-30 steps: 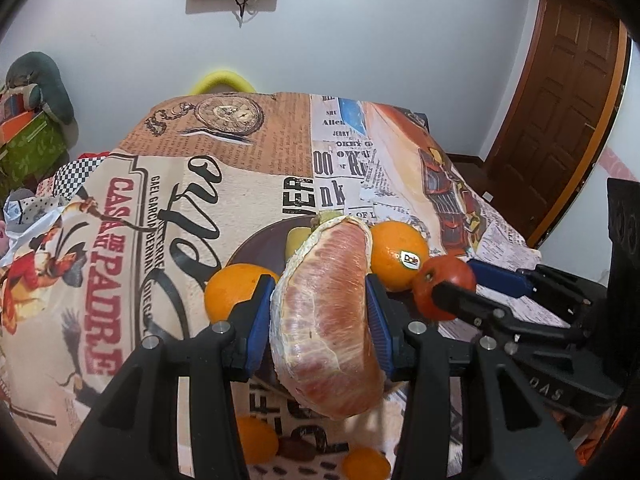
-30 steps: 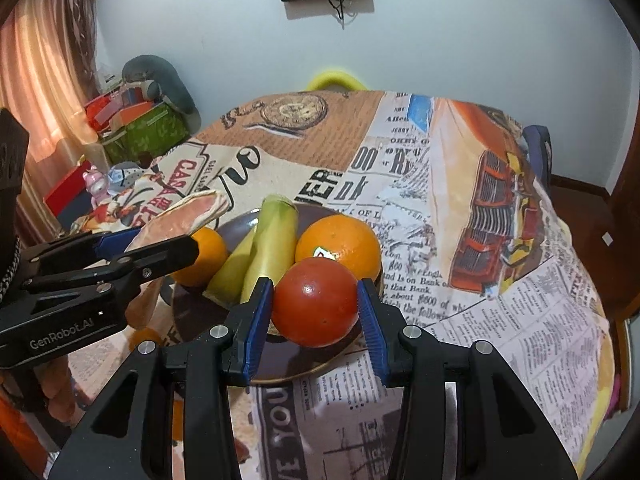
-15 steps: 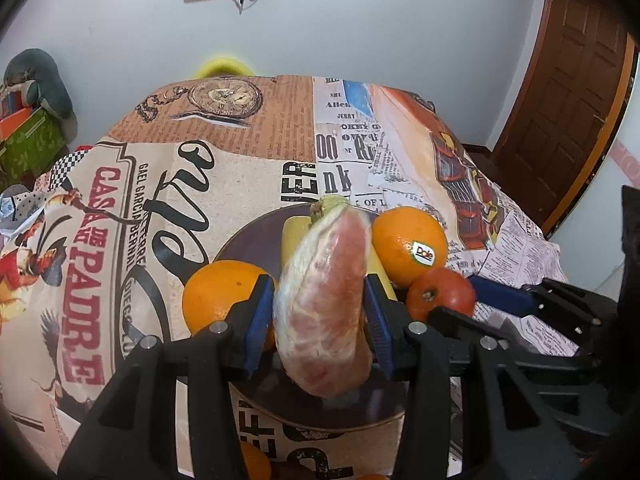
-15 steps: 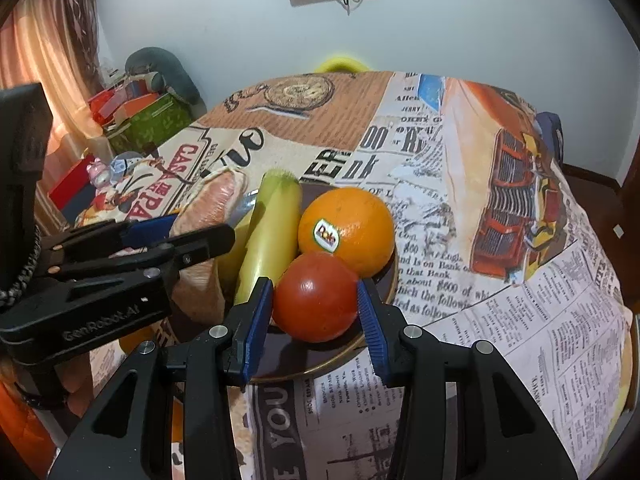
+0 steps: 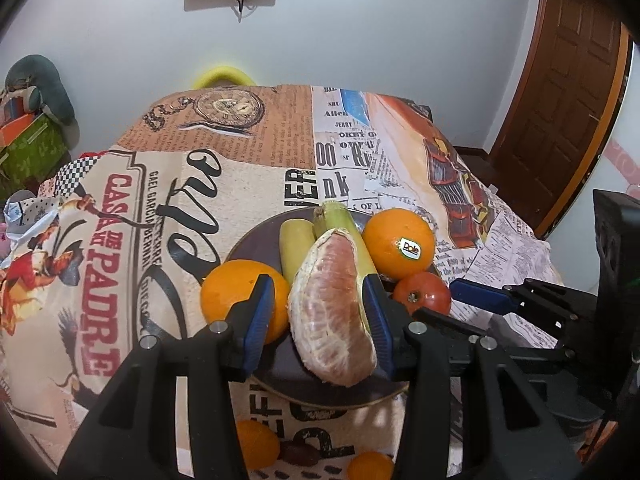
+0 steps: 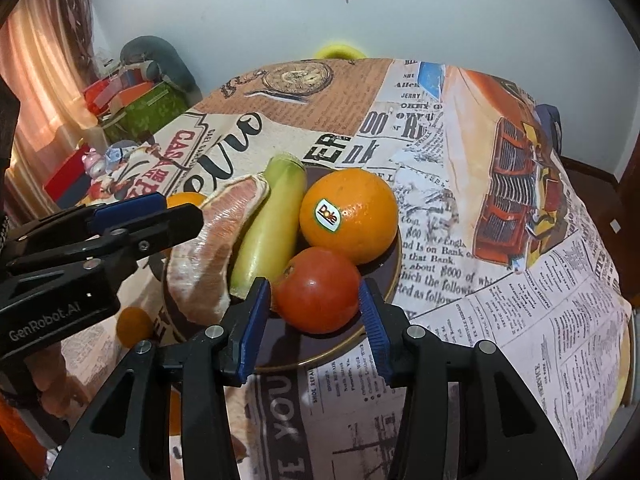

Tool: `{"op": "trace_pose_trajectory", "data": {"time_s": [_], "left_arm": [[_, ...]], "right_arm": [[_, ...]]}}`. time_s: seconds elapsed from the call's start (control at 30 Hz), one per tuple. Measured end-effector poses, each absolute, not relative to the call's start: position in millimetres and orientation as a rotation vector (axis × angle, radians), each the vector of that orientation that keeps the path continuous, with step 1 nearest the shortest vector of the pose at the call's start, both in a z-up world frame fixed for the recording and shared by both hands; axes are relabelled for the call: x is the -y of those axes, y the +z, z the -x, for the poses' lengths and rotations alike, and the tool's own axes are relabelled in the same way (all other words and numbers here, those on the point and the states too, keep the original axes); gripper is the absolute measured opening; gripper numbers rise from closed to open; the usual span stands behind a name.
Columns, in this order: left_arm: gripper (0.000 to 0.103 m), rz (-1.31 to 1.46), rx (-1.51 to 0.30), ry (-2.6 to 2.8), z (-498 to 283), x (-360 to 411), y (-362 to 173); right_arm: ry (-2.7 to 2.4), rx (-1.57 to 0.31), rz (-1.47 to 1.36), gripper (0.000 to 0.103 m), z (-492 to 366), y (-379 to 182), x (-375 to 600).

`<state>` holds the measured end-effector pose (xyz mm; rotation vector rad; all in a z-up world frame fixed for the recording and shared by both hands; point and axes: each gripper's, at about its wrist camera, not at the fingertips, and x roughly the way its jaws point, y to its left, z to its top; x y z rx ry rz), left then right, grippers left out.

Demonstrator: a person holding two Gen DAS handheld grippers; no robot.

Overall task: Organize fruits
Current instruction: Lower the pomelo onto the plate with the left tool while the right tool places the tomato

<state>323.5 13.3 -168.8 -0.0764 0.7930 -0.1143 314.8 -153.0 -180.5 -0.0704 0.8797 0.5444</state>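
A dark plate (image 5: 256,236) (image 6: 376,344) holds two oranges (image 5: 398,242) (image 5: 236,296), two pale green corn ears (image 5: 296,248) (image 6: 268,236), a peeled pomelo wedge (image 5: 332,312) (image 6: 208,248) and a red tomato (image 6: 318,290) (image 5: 422,294). My left gripper (image 5: 320,320) straddles the pomelo wedge with its jaws parted; the wedge rests on the plate. My right gripper (image 6: 316,316) straddles the tomato with a gap beside each pad; the tomato sits on the plate.
Two small oranges (image 5: 256,444) (image 5: 370,466) and a dark fruit lie on the printed tablecloth (image 5: 120,240) in front of the plate. A yellow chair back (image 5: 222,78) stands behind the table. Boxes and clutter (image 6: 132,108) are at the left.
Both grippers came down to the plate. The pomelo wedge and the tomato now rest on it, and both pairs of jaws have opened off them.
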Motion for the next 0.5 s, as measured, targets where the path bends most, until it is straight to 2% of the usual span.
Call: {"op": "trace_pose_trajectory", "data": {"time_s": [0.2, 0.5], "left_arm": [[0.045, 0.071, -0.765, -0.098, -305, -22, -152], [0.046, 0.056, -0.742, -0.076, -268, -35, -130]], "right_arm": [[0.541, -0.849, 0.089, 0.047, -300, -165, 152], [0.546, -0.802, 0.1, 0.047, -272, -139, 151]]}}
